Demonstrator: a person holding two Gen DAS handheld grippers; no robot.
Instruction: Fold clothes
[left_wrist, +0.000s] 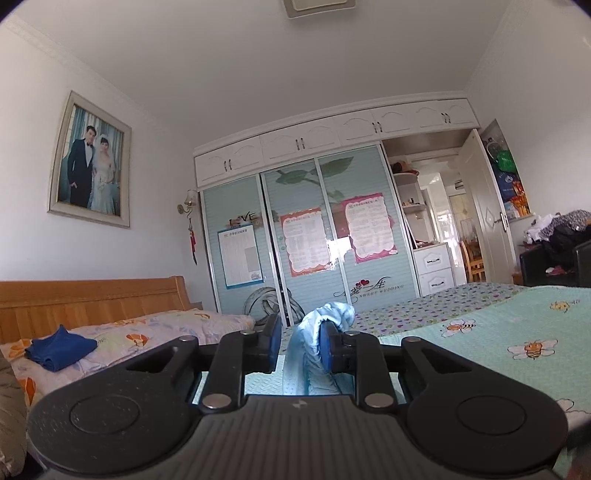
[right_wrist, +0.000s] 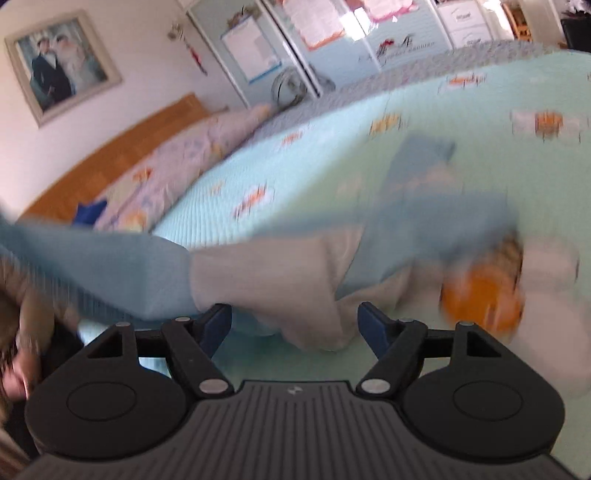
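A light blue garment (left_wrist: 317, 332) with grey parts hangs between the fingers of my left gripper (left_wrist: 297, 345), which is shut on a bunch of its cloth and holds it up above the bed. In the right wrist view the same garment (right_wrist: 155, 273) stretches, blurred, from the left edge across the bed, with a grey sleeve (right_wrist: 280, 280) and an orange print (right_wrist: 484, 299). My right gripper (right_wrist: 295, 326) is open, its blue pads wide apart on either side of the grey sleeve's end.
The bed has a mint cover with bee prints (left_wrist: 517, 332). A dark blue folded garment (left_wrist: 61, 349) lies on the floral pillow by the wooden headboard (left_wrist: 92, 299). A wardrobe (left_wrist: 314, 240) stands behind, and a chair piled with clothes (left_wrist: 557, 243) at right.
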